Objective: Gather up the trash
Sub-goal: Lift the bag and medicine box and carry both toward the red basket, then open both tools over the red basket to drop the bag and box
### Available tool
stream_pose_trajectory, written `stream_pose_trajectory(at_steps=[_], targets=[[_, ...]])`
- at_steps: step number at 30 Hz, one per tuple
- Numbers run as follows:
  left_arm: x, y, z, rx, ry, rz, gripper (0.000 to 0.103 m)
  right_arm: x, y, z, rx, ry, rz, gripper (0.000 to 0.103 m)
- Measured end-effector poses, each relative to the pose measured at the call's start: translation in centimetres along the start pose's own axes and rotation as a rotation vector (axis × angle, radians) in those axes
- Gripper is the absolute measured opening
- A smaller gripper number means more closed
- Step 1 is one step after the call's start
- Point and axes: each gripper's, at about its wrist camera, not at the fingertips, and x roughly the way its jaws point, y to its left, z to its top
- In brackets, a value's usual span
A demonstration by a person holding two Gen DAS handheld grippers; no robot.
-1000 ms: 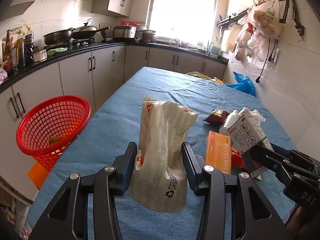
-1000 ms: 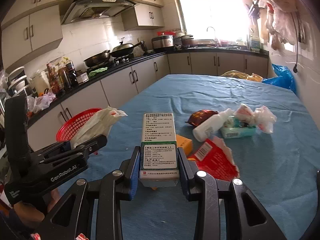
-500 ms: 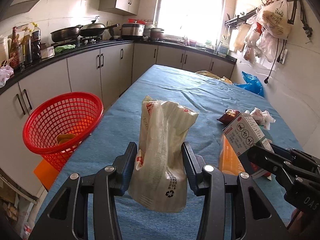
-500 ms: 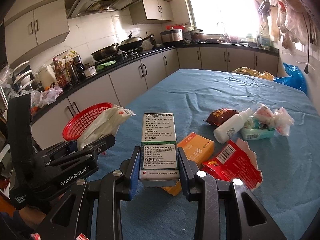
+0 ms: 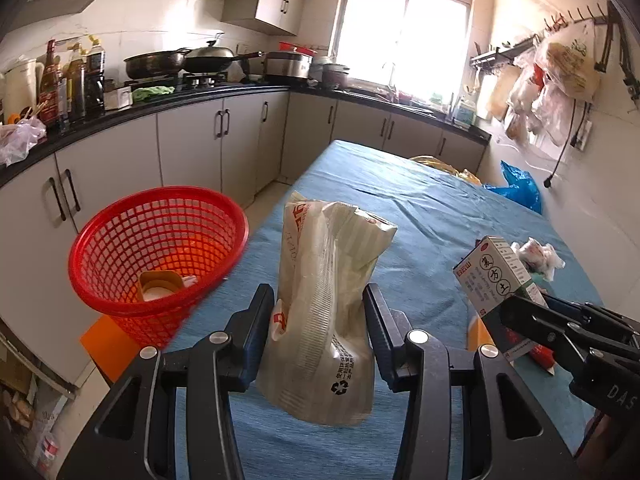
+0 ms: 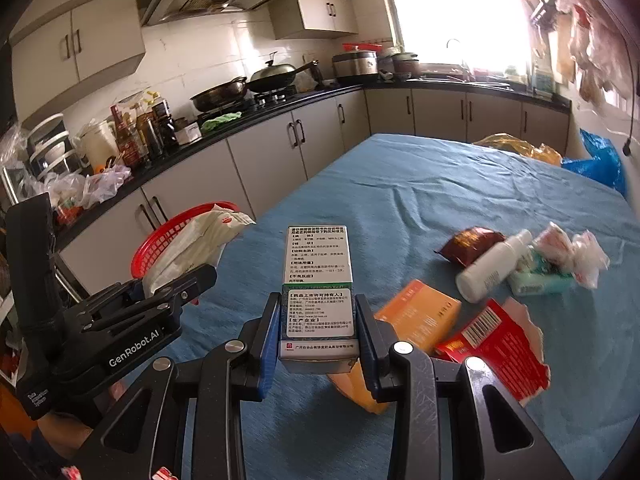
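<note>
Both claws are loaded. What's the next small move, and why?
Probably carry the left claw a bit further left until its bag hangs over the red basket, then release. The basket sits off the table edge; the bag is not over it yet.

A: Daylight is pouring in through the large bright kitchen window [image 5: 404,32], blowing it out to white glare in both views.

B: Fisheye bending is curving the pale grey wall cupboards [image 6: 76,44], corners are darkening, and the torn red cardboard packet [image 6: 496,344] is smearing slightly.
</note>
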Motion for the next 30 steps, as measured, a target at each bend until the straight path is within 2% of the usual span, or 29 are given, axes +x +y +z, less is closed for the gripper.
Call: stream_pose_trajectory(at_steps=[22,26,30], targets=[[-0.7,7.4,1.8,-0.109,-0.042,0.103,0.045,4.0,5.4,3.7,-0.069,0.053,0.082,0.037],[-0.6,9.2,2.2,-0.142,-0.040,0.113,0.045,5.2,6.8,4.9,-0.082,0.075,0.112,0.037],[-0.1,12.0,2.5,-0.193,-0.005,0.110,0.045,6.5,8.1,5.8,-0.091,0.090,0.135,0.038]])
